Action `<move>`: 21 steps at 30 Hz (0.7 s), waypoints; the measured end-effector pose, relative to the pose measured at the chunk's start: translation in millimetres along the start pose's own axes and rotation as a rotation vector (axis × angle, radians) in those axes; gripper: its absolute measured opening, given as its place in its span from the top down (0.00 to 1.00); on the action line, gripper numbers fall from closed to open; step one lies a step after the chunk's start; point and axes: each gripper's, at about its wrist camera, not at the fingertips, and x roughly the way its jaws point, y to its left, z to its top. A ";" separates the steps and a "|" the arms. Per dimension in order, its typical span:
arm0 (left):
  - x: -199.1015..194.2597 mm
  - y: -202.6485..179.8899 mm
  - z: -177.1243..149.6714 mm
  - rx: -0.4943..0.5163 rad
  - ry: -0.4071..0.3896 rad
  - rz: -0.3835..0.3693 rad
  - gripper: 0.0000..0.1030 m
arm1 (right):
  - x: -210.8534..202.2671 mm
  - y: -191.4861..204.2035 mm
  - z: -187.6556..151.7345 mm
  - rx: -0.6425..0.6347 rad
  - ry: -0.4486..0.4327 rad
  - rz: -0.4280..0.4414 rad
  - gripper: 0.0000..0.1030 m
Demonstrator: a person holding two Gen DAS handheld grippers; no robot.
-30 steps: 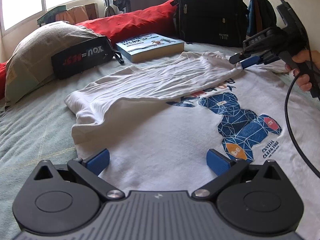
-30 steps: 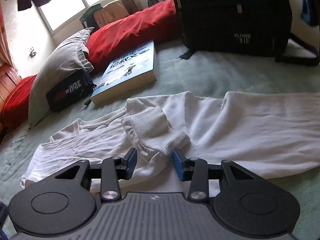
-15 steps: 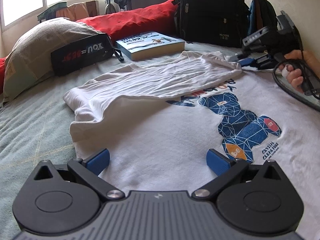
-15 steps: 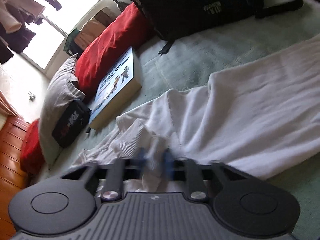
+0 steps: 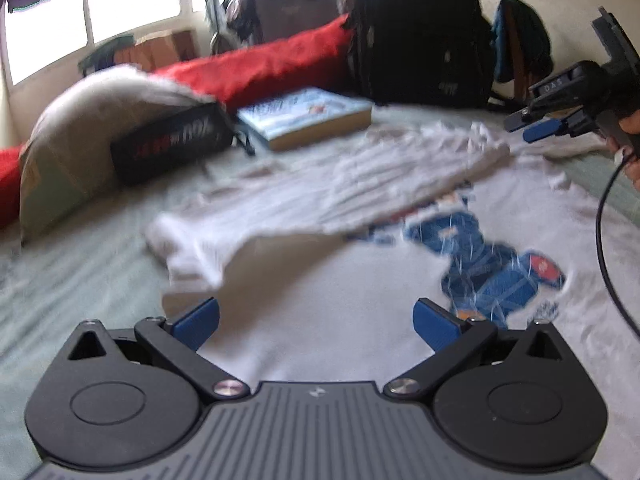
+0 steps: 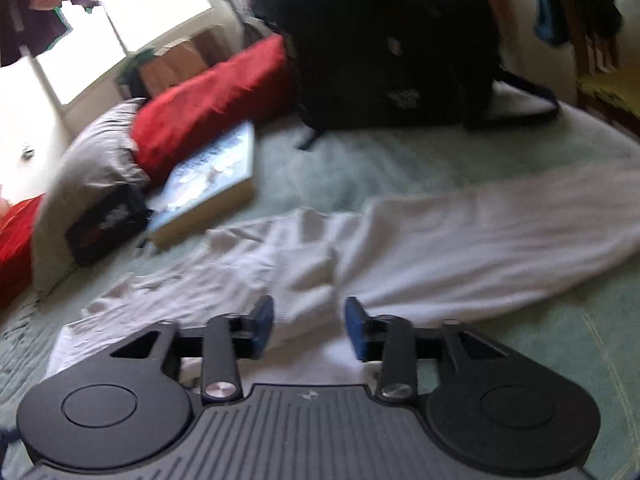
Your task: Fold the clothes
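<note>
A white sweatshirt (image 5: pixel 340 300) with a blue bear print (image 5: pixel 492 264) lies flat on the green bedspread (image 5: pixel 80 280). One sleeve (image 5: pixel 360 192) is folded across its chest. My left gripper (image 5: pixel 316 320) hovers open and wide over the lower body of the shirt, holding nothing. My right gripper (image 5: pixel 536 130), held by a hand (image 5: pixel 628 136), is raised above the shirt's far right end. In the right wrist view the right gripper (image 6: pixel 310 326) stands open, with the ribbed cuff (image 6: pixel 308 276) lying just beyond its fingers. The other sleeve (image 6: pixel 500 248) stretches out to the right.
A thick book (image 5: pixel 308 120), a black pouch (image 5: pixel 172 144), a grey pillow (image 5: pixel 80 128) and a red bolster (image 5: pixel 260 68) line the far side. A black backpack (image 5: pixel 420 40) stands at the back. A black cable (image 5: pixel 604 240) hangs from the right gripper.
The right gripper pinched the cuff half a second ago, then opened and rose off it. The left gripper stayed open and shifted a little; both views are now motion-blurred.
</note>
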 end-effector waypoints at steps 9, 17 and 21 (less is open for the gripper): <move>27.5 38.2 4.6 -0.191 0.090 0.020 0.01 | -4.8 38.7 0.1 -0.102 -0.006 0.124 0.46; -13.3 54.7 21.4 -0.124 0.024 0.050 0.01 | 25.2 91.3 -24.6 -0.447 0.075 0.151 0.57; 3.6 91.3 46.7 -0.240 -0.002 0.079 0.07 | 32.8 106.7 -33.6 -0.484 0.093 0.180 0.57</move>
